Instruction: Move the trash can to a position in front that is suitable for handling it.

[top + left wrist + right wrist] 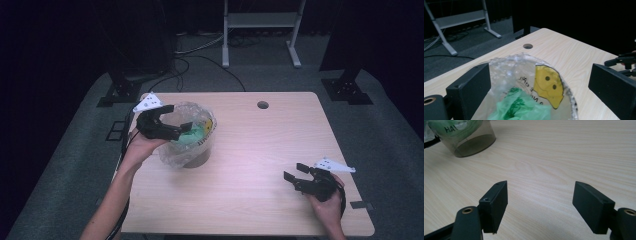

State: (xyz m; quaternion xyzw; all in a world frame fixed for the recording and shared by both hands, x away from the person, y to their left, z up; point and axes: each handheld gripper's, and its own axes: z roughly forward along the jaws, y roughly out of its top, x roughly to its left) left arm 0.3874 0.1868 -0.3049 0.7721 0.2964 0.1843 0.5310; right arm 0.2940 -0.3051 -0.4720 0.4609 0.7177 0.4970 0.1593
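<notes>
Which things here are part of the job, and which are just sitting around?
Part of the job: the bin, its clear plastic bag with the yellow smiley, the green bag inside, and the open left gripper above the rim.

Just around: the right gripper, open over bare table; the metal stand; floor cables.

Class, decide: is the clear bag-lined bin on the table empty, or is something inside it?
Not empty. The bin holds a crumpled green bag, seen inside its clear liner in the left gripper view.
</notes>
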